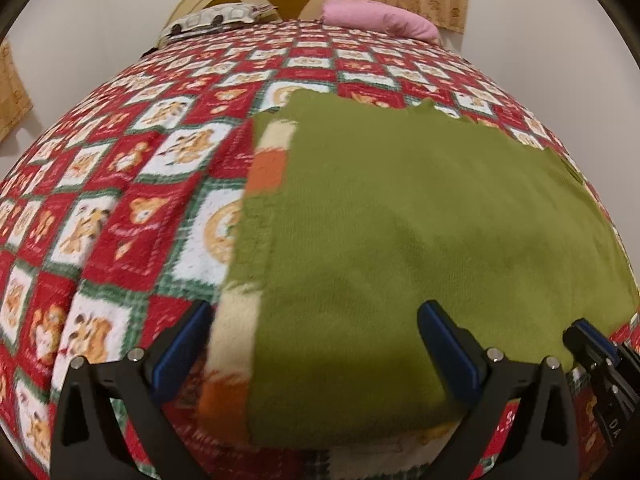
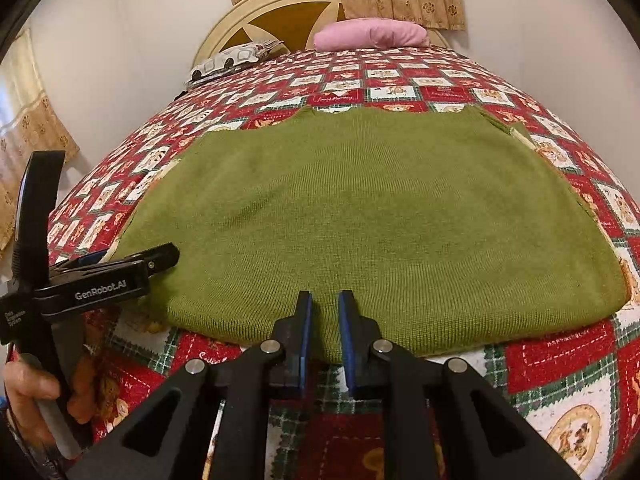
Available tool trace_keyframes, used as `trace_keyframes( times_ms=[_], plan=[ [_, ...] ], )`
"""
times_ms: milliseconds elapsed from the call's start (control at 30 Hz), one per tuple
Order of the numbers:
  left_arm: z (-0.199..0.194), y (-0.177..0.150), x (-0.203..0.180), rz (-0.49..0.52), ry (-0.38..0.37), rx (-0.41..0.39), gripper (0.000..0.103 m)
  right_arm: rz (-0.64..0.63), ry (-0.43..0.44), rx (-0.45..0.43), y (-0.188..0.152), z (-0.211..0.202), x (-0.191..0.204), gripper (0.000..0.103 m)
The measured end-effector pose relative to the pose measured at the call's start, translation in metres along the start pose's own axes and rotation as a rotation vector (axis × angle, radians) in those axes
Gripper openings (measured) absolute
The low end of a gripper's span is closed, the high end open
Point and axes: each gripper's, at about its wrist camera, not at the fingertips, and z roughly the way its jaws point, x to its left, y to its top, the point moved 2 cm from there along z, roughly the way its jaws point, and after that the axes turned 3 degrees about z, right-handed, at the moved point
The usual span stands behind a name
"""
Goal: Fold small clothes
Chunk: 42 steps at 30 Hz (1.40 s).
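Observation:
A small green knitted sweater (image 2: 360, 216) lies flat on the bed, folded, with a cream and orange striped part (image 1: 268, 164) showing along its left edge. It also fills the left wrist view (image 1: 400, 232). My left gripper (image 1: 316, 344) is open wide, its fingers astride the sweater's near left corner. My right gripper (image 2: 325, 308) is open a narrow gap, its fingertips over the sweater's near hem, holding nothing. The left gripper also shows at the left of the right wrist view (image 2: 132, 260).
The bed has a red, white and green patchwork teddy-bear quilt (image 1: 120, 208). A pink pillow (image 2: 368, 34) and a patterned pillow (image 2: 232, 60) lie by the cream headboard (image 2: 276, 8). Curtains hang behind and at the left.

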Motion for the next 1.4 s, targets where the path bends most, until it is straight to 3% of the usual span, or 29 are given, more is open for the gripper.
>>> trace_keyframes(
  times_ms=[133, 267, 433, 567, 667, 833, 933, 1033, 1133, 1233, 1400],
  plan=[
    [-0.022, -0.015, 0.030, -0.158, 0.037, -0.060, 0.103, 0.025, 0.031, -0.005, -0.001, 0.000, -0.004, 0.014],
    [-0.030, -0.032, 0.056, -0.311, -0.048, -0.051, 0.103, 0.050, 0.061, -0.007, -0.001, -0.001, -0.008, 0.014],
    [-0.047, -0.051, 0.046, -0.386, -0.100, -0.090, 0.103, 0.064, 0.080, -0.009, -0.001, 0.000, -0.010, 0.014],
    [-0.052, -0.060, 0.020, -0.343, -0.114, -0.120, 0.103, 0.079, 0.097, -0.008, -0.001, 0.001, -0.012, 0.014],
    [-0.046, -0.049, 0.015, -0.333, -0.189, -0.111, 0.103, 0.079, 0.098, -0.008, -0.001, 0.001, -0.013, 0.014],
    [-0.021, -0.011, 0.034, -0.452, -0.291, -0.103, 0.103, 0.081, 0.100, -0.009, -0.001, 0.001, -0.013, 0.014],
    [-0.009, 0.005, 0.044, -0.531, -0.406, -0.124, 0.103, 0.076, 0.094, -0.008, -0.001, 0.001, -0.013, 0.014],
    [0.004, 0.014, 0.050, -0.568, -0.429, -0.128, 0.103, 0.071, 0.091, -0.008, -0.001, 0.001, -0.013, 0.014],
    [0.003, 0.015, 0.049, -0.531, -0.450, -0.152, 0.095, 0.073, 0.092, -0.008, -0.001, 0.001, -0.012, 0.014],
    [0.005, 0.012, 0.044, -0.488, -0.450, -0.138, 0.081, 0.068, 0.086, -0.007, -0.001, 0.001, -0.012, 0.014],
    [0.007, 0.009, 0.054, -0.533, -0.513, -0.150, 0.066, 0.012, 0.049, -0.006, 0.007, -0.005, 0.001, 0.014]
  ],
)
